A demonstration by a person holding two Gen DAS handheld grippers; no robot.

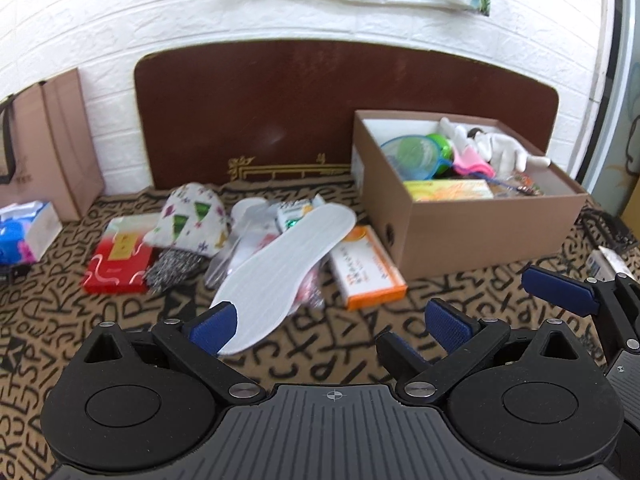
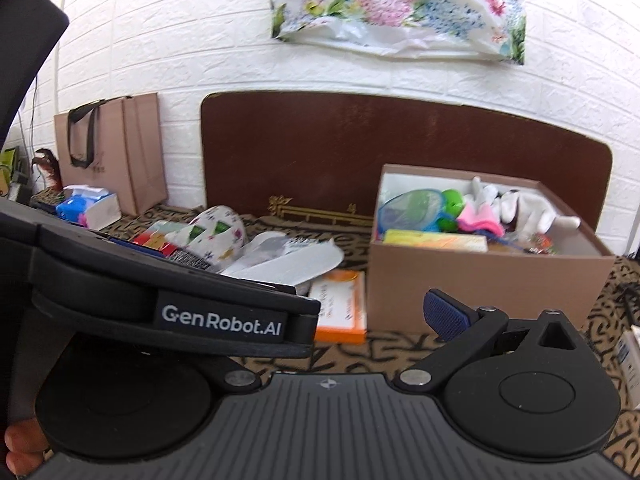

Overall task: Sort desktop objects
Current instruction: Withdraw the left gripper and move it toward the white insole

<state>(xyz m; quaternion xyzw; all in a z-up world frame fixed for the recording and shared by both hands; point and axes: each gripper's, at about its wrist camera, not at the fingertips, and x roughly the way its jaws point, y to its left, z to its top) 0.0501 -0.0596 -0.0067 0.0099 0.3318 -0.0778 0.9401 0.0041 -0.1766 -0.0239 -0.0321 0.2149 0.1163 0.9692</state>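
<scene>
Sorting looks partly done — a good share of the clutter sits in the box, but a pile is left on the patterned surface (image 1: 100, 332). Furthest left in the left wrist view lies a red packet (image 1: 118, 266), with a floral cloth pouch (image 1: 192, 216) resting against it and a metal scourer (image 1: 172, 268) just in front. Next comes a white insole (image 1: 280, 268) lying across a heap of small plastic-wrapped items, its heel end near the left tool (image 1: 332, 324), which hangs over the surface with its fingers spread and nothing between them. Just beside the insole, an orange-and-white carton (image 1: 366, 268) lies flat, close to the foot of the cardboard box (image 1: 472, 236). That box already holds a blue-rimmed mesh strainer (image 1: 416, 158), something green, a pink item, a white glove (image 1: 504, 148) and a yellow carton. The right tool (image 2: 400, 312) is half hidden by the left one's body, so only one finger shows — I cannot tell whether it is released or clenched.
</scene>
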